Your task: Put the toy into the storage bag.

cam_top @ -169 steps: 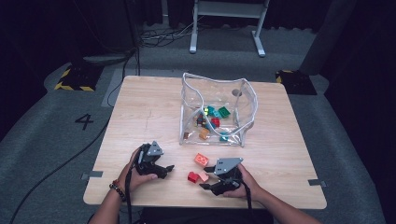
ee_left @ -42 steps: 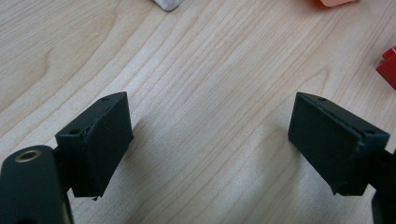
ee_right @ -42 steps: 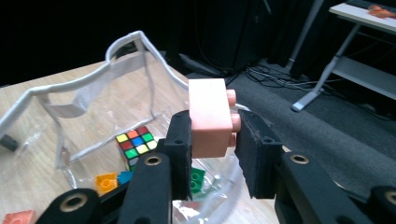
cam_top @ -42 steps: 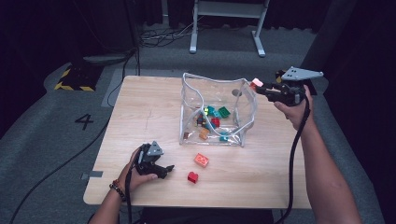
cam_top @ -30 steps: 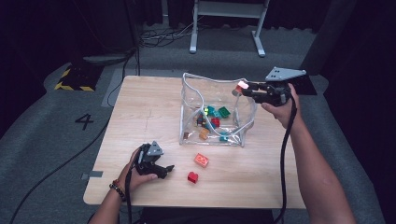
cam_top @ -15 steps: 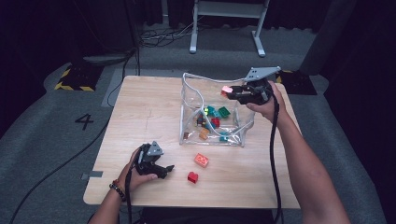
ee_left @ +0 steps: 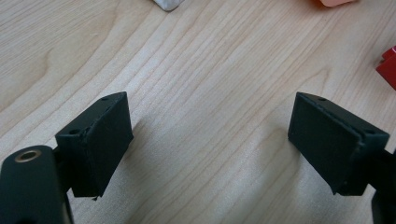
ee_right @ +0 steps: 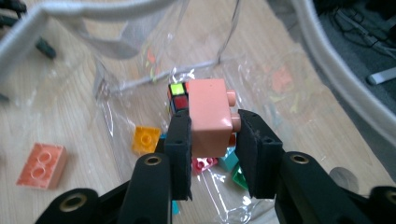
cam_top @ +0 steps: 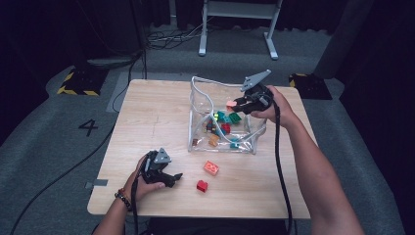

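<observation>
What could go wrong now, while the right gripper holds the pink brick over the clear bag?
1. The right gripper pinches only the lower part of the pink brick; the brick may slip out early.
2. The clear bag is soft with a wavy rim, so a brick released near the rim may bounce out onto the table.
3. The gripper or its cable may catch the rim and pull the bag over.

Light wooden rectangular table (cam_top: 161,122), pale grain. On it: clear soft plastic bin with white rim (cam_top: 200,117), right of centre. Just in front of the bin, an orange-pink flat studded brick (cam_top: 211,168); a small red brick (cam_top: 201,186) lies nearer the front edge, close to the first.
</observation>
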### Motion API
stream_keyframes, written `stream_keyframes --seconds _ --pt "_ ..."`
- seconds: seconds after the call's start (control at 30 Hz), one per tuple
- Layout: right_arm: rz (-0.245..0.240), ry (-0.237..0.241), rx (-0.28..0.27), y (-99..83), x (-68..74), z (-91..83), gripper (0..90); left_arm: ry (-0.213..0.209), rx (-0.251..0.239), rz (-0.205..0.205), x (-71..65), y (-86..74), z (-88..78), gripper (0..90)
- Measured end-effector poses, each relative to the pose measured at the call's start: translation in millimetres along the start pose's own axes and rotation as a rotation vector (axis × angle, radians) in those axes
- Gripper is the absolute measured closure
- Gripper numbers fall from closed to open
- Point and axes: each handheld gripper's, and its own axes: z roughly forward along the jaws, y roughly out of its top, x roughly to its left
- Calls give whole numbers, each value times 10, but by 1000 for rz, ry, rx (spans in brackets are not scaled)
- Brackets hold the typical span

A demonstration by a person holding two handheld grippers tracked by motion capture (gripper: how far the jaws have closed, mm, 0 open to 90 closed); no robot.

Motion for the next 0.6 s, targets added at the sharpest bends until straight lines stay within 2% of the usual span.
stream_keyframes --seconds 0.03,0.17,0.23,0.27,0.33,0.43,0.6 --pt "-13 4 33 17 7 37 667 0 0 0 0 0 0 138" --pt "-36 8 111 30 9 132 667 -1 0 0 0 0 0 138" --pt "-38 6 120 25 3 143 666 -1 0 0 0 0 0 138" --pt "-33 10 157 6 -6 165 667 -1 0 0 0 0 0 138" --pt "-32 12 194 -15 -1 170 667 -1 0 0 0 0 0 138" --pt "-43 30 223 -53 -15 146 666 0 0 0 0 0 0 138" --pt "-38 27 246 -165 -72 29 666 -1 0 0 0 0 0 138"
